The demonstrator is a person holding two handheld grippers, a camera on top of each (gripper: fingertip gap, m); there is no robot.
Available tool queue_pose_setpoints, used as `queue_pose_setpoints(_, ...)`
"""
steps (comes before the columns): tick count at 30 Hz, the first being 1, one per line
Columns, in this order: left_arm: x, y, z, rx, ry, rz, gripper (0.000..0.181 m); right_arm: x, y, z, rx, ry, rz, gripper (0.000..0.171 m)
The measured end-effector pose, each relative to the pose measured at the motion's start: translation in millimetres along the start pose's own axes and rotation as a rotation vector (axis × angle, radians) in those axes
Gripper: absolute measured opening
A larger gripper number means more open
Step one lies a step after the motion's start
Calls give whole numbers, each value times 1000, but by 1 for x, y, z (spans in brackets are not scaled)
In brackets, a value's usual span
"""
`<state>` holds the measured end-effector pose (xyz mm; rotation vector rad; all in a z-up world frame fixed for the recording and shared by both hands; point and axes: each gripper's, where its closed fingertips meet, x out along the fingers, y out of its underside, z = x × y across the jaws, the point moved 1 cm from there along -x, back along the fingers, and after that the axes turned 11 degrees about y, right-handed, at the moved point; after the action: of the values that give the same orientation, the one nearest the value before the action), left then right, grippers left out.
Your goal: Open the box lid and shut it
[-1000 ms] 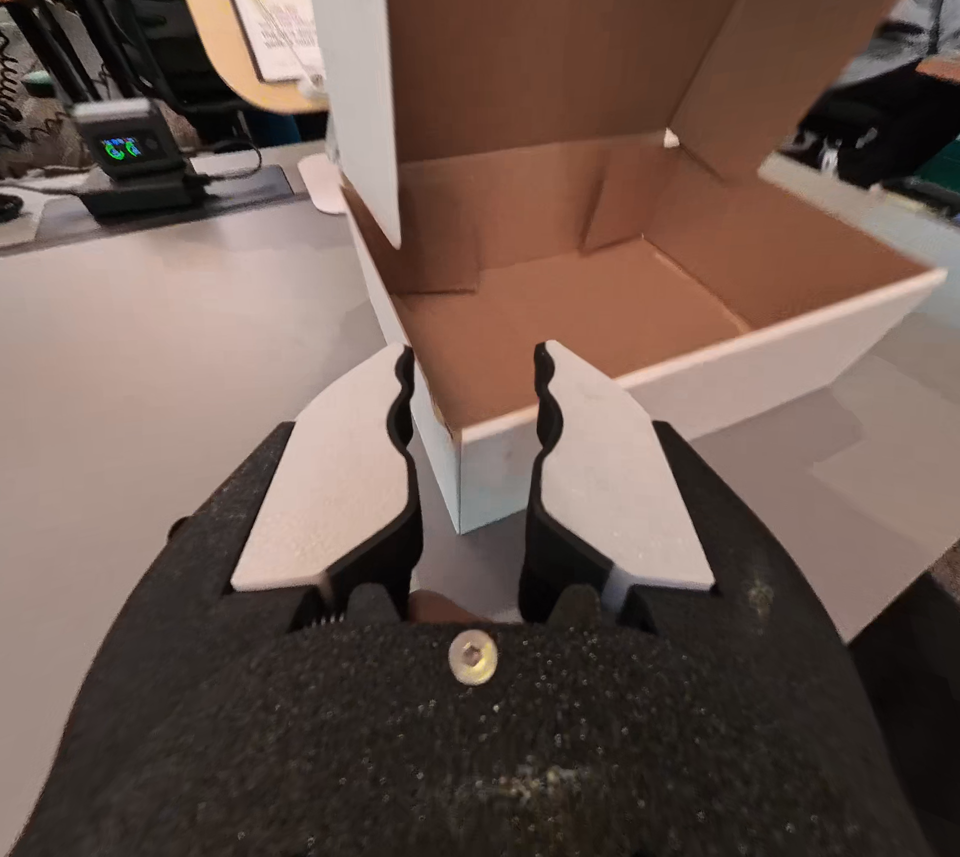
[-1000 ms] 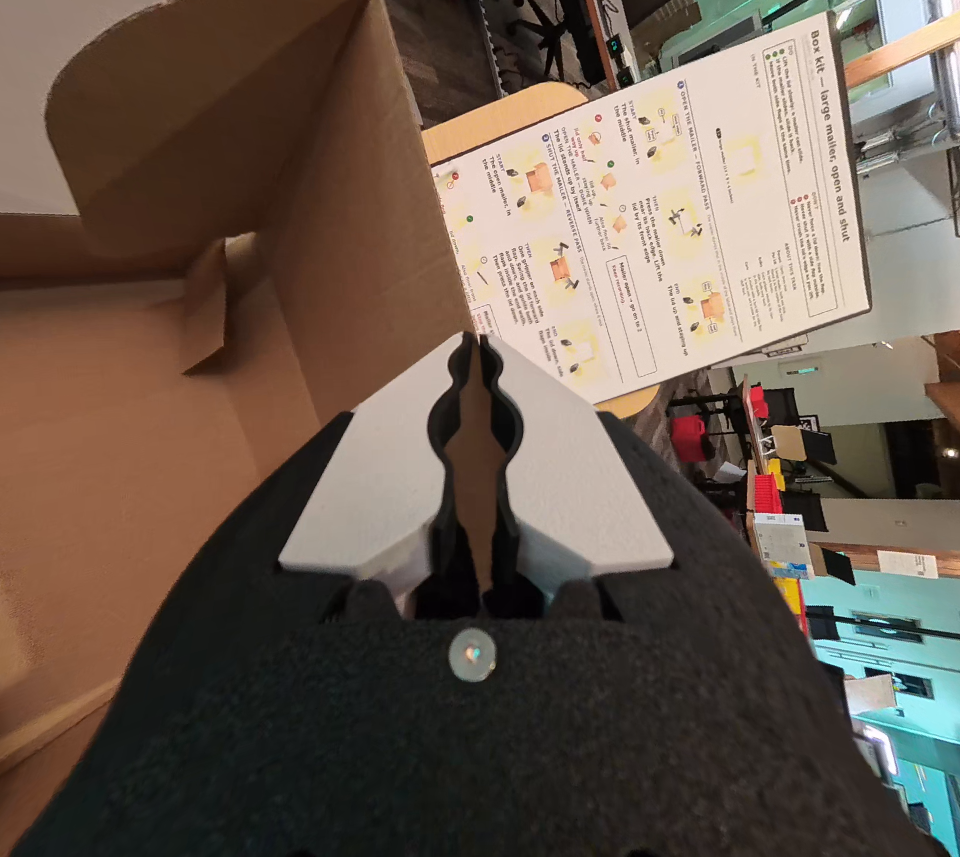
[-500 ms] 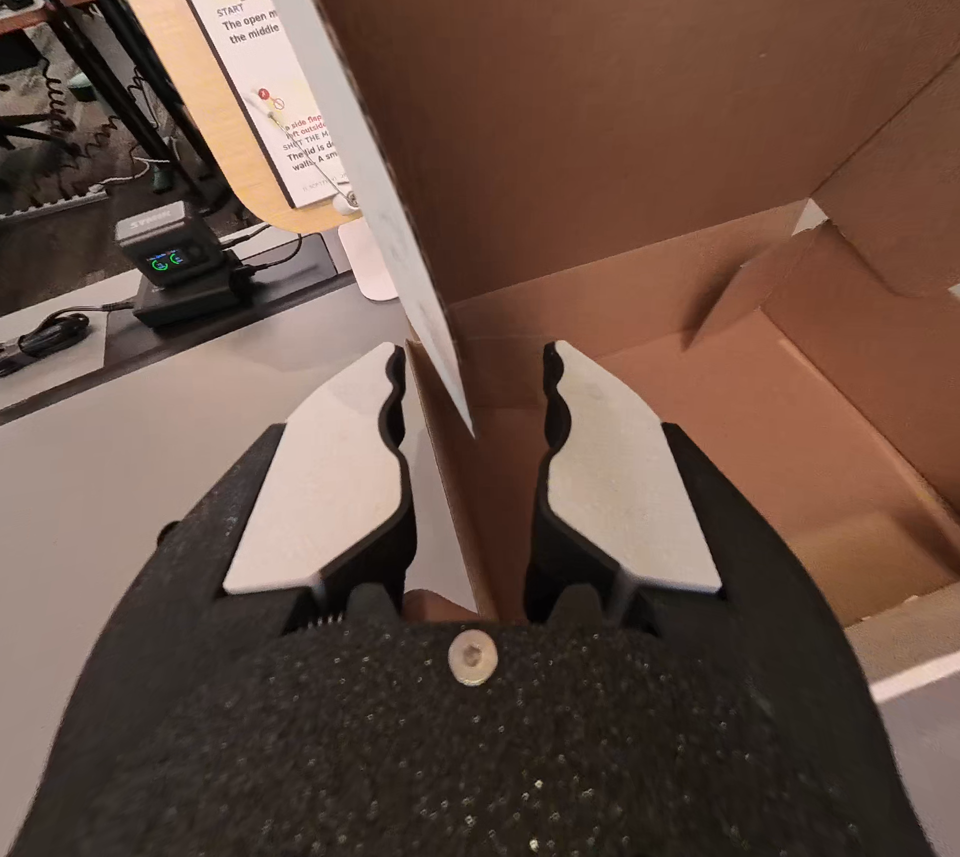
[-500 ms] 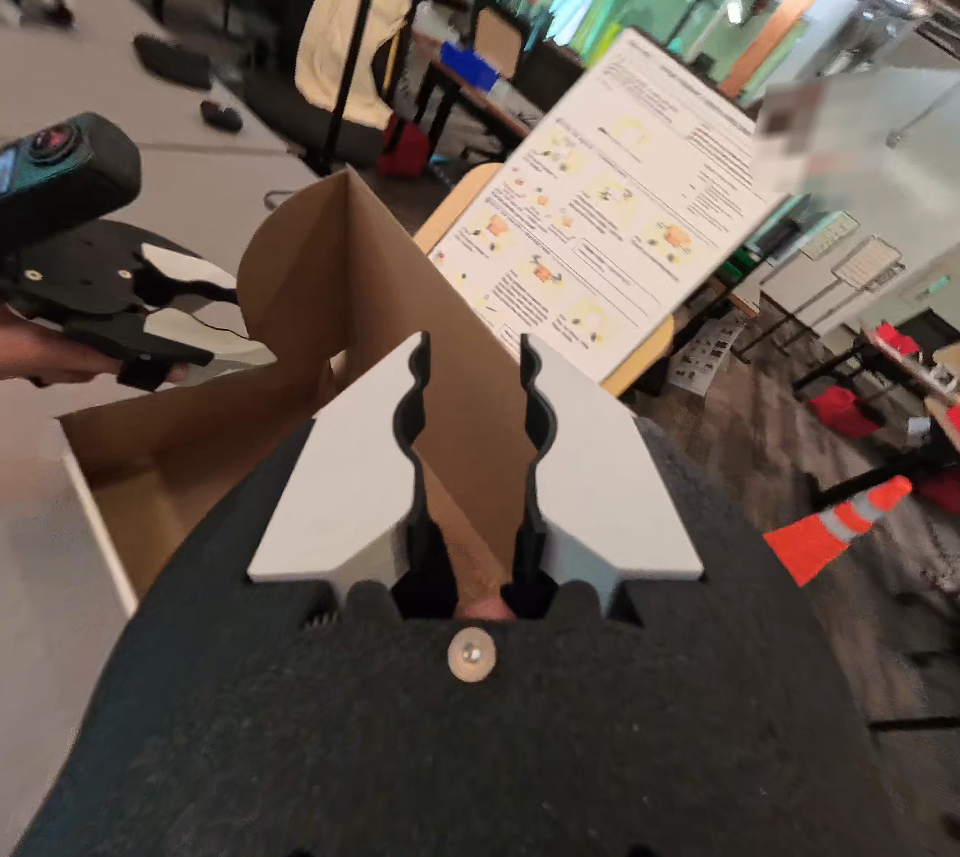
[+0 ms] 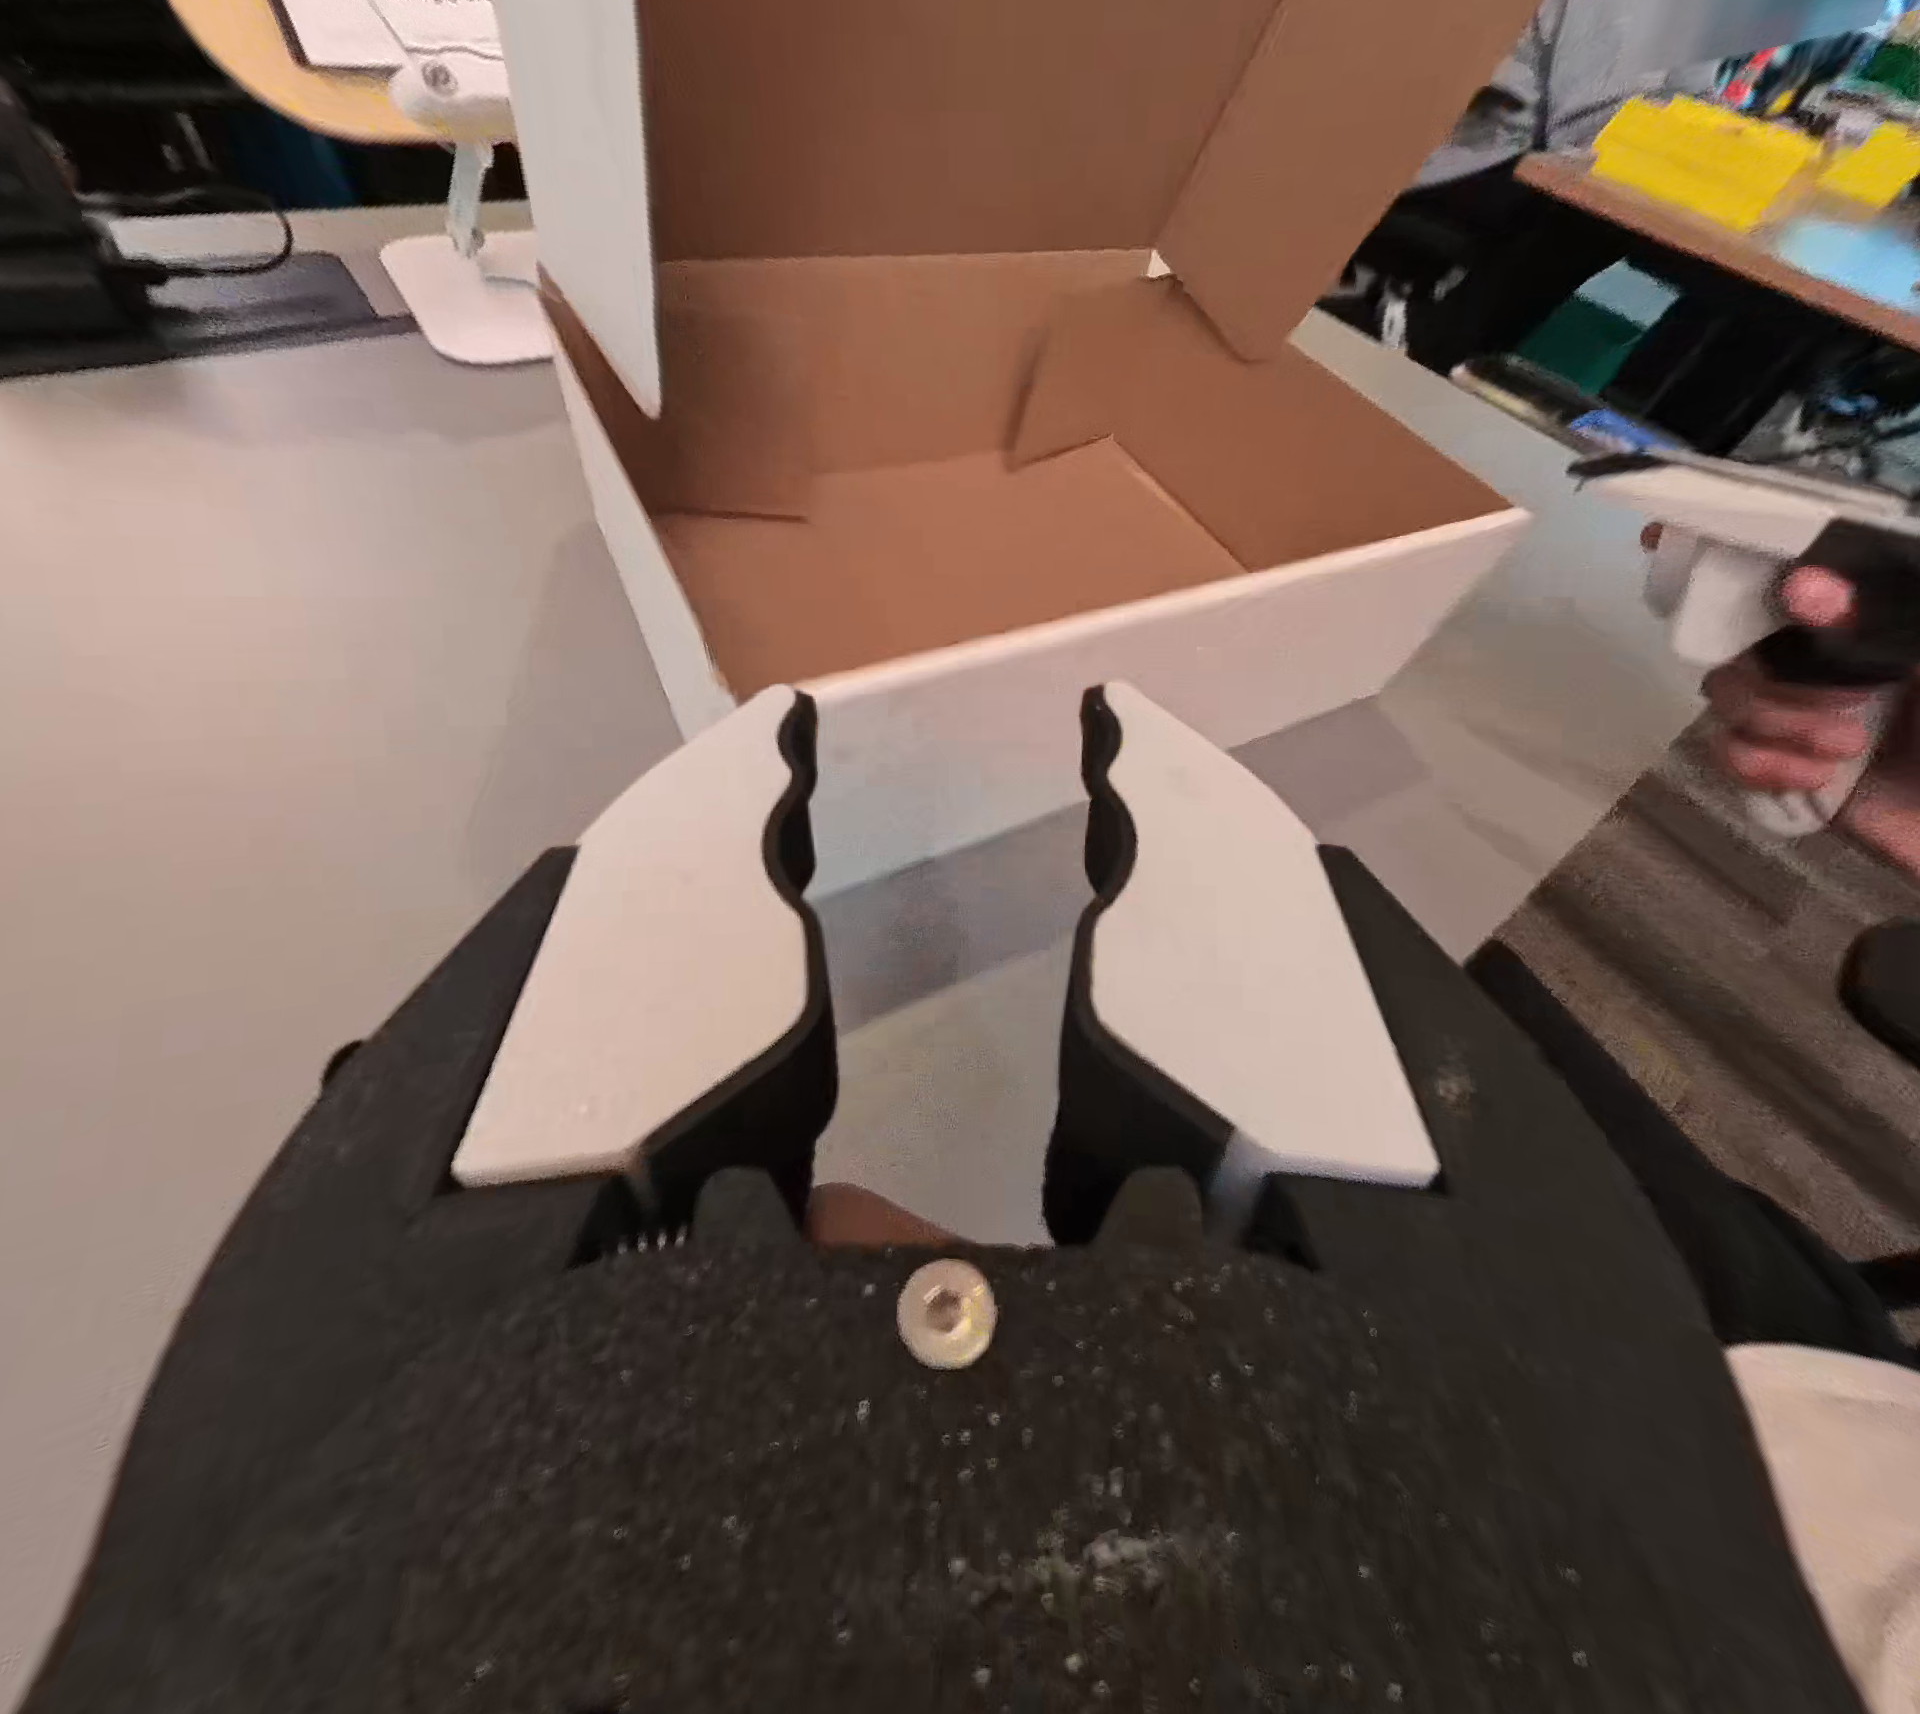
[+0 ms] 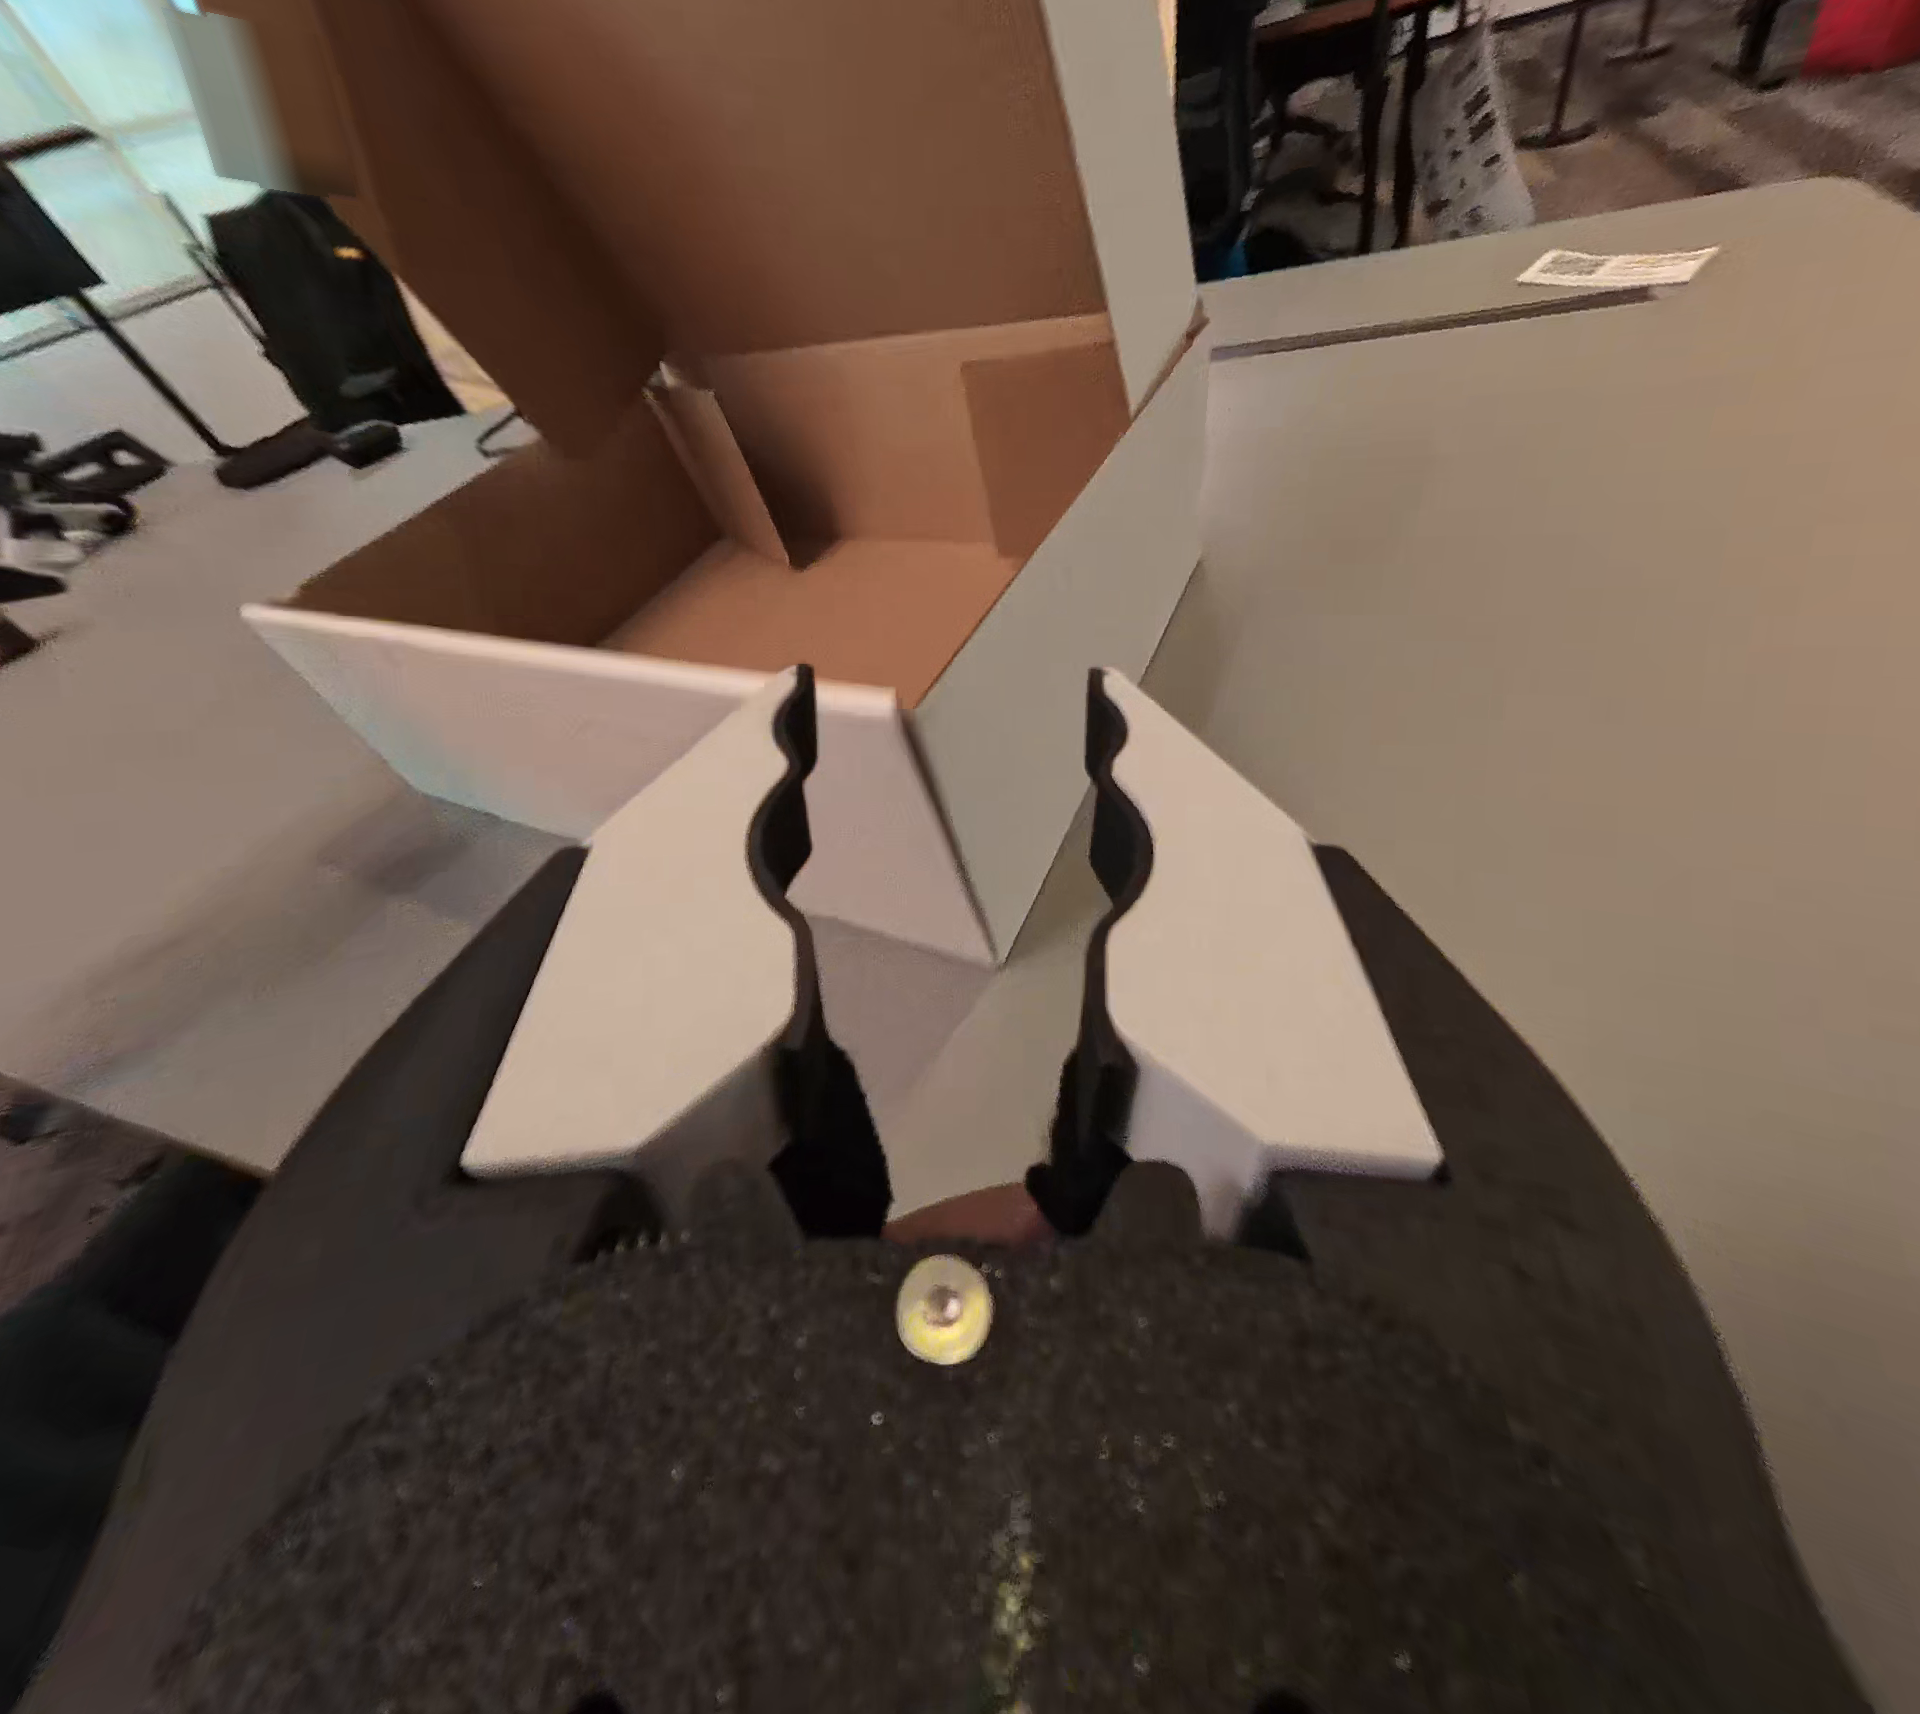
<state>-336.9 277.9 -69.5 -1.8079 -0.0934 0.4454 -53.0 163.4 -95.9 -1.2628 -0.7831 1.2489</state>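
Note:
A white cardboard mailer box with a brown inside stands open on the grey table. Its lid stands upright at the back, side flaps hanging forward. The box is empty. My left gripper is open and empty, just in front of the box's near wall. My right gripper is open and empty, in front of the box's near corner; the lid rises behind. The right gripper also shows at the right edge of the left wrist view, held by a hand, off the box.
An instruction sheet on a white stand sits behind the box at left, next to a dark mat with a cable. A paper label lies on the far table. The table's edge and carpet are at right.
The right gripper has let go of the lid flap, opened, and drawn back outside the box. The left gripper has pulled back from the box's left wall to its front. The lid stays upright.

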Motion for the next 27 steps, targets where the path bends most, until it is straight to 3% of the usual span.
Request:
queue_pose_setpoints(1, -6, 8, -5, -16, -8, -23, 47, -7, 8, 6, -13, 17, -9, 51)
queue_pose_setpoints(5, -16, 44, 0, 8, -115, -41, 43, -22, 26, 29, -66, 53, -25, 51)
queue_pose_setpoints(8, -10, 59, 12, 27, -183, 6, 43, -22, 19, 37, -144, 79, -57, 52)
queue_pose_setpoints(19, -20, 35, 9, 66, -173, -134, 43, -35, 2, 47, -234, 67, -169, 50)
queue_pose_setpoints(27, -22, 35, 8, 107, -192, -134, 41, -37, 2, 50, -259, 53, -182, 45)
